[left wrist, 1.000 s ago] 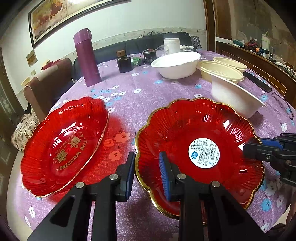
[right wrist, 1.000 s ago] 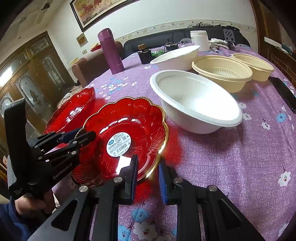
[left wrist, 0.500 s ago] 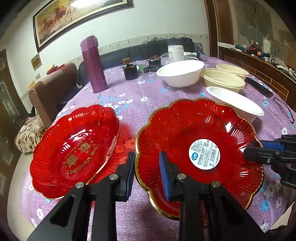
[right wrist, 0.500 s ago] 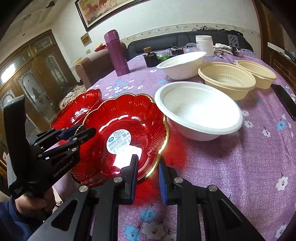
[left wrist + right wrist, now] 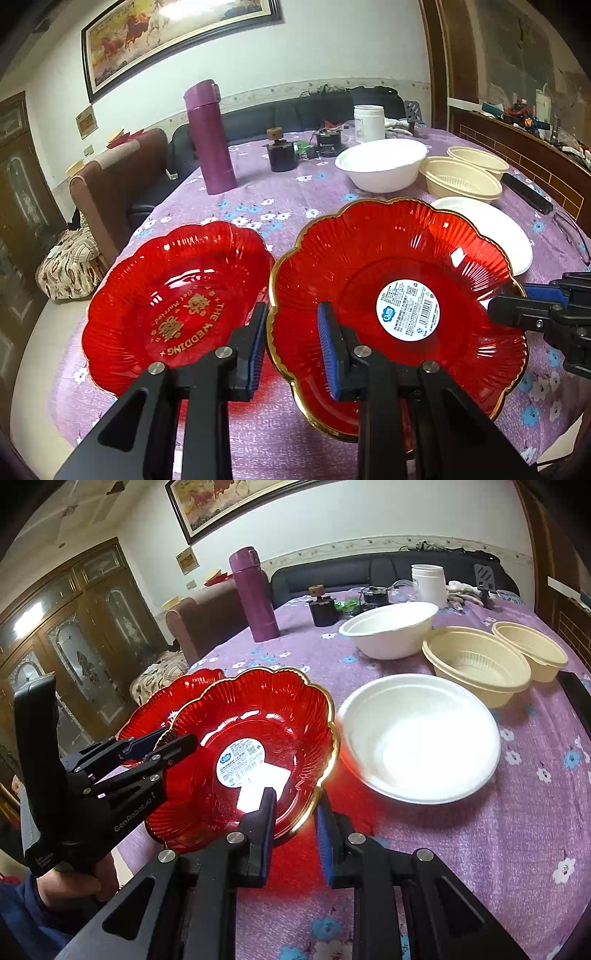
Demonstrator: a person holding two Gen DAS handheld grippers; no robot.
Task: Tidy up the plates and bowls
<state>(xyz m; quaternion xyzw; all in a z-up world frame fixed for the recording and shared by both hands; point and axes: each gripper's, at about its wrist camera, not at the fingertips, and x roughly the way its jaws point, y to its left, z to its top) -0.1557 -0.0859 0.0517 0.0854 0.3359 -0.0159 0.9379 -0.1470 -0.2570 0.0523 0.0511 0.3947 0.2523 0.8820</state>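
A red gold-rimmed plate (image 5: 399, 258) with a white label is held above the table by both grippers. My left gripper (image 5: 291, 347) is shut on its near-left rim. My right gripper (image 5: 295, 819) is shut on its opposite rim (image 5: 317, 794). The plate (image 5: 258, 731) is tilted in the right wrist view. A second red plate (image 5: 177, 295) with gold lettering lies on the table to the left. Two white bowls (image 5: 417, 734) (image 5: 391, 627) and two beige bowls (image 5: 476, 664) (image 5: 532, 650) stand to the right.
A purple flask (image 5: 208, 136), a dark small jar (image 5: 280, 151) and a white tub (image 5: 367, 123) stand at the back of the purple flowered tablecloth (image 5: 461, 830). A black remote (image 5: 524, 192) lies at the right edge. A brown chair (image 5: 114, 177) stands left.
Both grippers have raised the labelled red plate off the table and drawn it back. The rest of the table has not moved.
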